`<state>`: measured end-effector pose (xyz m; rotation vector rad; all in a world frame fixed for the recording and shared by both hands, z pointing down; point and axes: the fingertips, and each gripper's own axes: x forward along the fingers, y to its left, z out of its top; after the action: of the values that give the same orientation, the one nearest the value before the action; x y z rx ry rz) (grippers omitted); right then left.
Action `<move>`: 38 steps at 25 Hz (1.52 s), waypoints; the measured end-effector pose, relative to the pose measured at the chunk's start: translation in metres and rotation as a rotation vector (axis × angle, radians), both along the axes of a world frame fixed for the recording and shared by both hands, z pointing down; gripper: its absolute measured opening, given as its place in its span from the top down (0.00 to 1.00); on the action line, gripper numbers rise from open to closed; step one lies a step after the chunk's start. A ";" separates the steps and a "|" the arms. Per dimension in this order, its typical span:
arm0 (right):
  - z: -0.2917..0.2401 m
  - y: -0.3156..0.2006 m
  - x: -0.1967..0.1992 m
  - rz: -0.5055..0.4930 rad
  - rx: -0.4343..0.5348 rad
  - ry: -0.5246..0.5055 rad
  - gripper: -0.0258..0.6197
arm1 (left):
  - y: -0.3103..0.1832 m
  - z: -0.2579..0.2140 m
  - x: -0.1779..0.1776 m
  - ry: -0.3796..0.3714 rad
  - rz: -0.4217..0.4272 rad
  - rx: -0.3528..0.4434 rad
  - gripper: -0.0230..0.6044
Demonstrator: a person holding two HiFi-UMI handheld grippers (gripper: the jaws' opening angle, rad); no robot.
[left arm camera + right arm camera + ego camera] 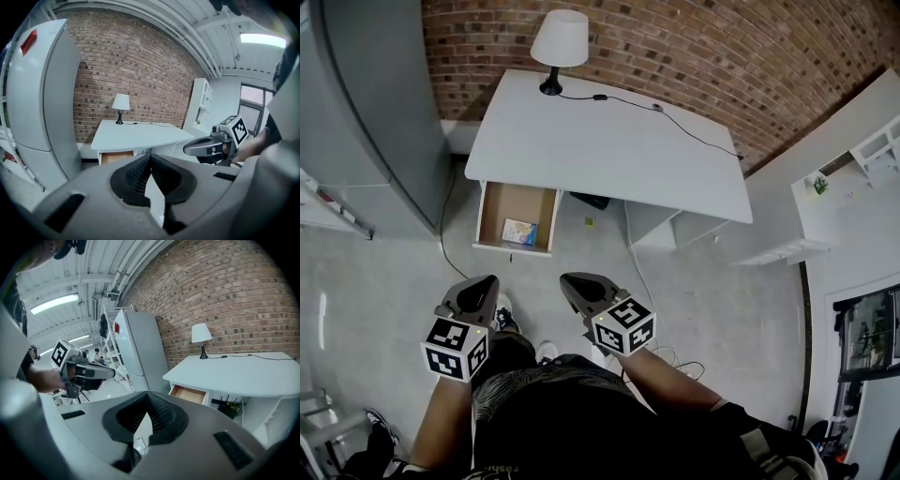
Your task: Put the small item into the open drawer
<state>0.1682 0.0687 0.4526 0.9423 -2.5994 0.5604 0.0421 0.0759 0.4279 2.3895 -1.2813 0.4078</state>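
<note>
Small item (519, 231): in the drawer (487, 221), by its front edge; print too small to read.
Left gripper (490, 280): clenched, empty, well apart from it.
Right gripper (568, 279): clenched, empty, equally far.

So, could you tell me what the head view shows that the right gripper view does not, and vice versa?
Only the head view looks down into the open drawer, where a small flat item lies, and shows the right gripper from above. Only the right gripper view shows the ceiling lights, the red sticker on the fridge and that gripper's jaws shut with nothing between them. Both show the white desk, the lamp, the brick wall and the left gripper.
</note>
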 end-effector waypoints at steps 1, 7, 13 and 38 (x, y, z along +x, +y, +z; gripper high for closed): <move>-0.001 0.003 0.002 0.005 0.001 -0.005 0.95 | 0.003 -0.002 0.002 0.000 0.002 0.004 0.94; -0.005 0.015 0.004 0.017 0.022 -0.011 0.96 | 0.015 -0.007 0.006 -0.005 0.026 0.021 0.94; -0.009 0.019 -0.005 0.043 0.027 0.003 0.95 | 0.008 -0.013 -0.004 0.000 0.050 0.028 0.94; -0.009 0.038 -0.082 0.226 -0.001 0.040 0.96 | 0.010 -0.011 -0.089 0.011 0.202 0.029 0.94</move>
<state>0.0861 0.1069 0.4440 1.2438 -2.4731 0.5929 -0.0466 0.0864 0.4174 2.5518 -1.0508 0.4355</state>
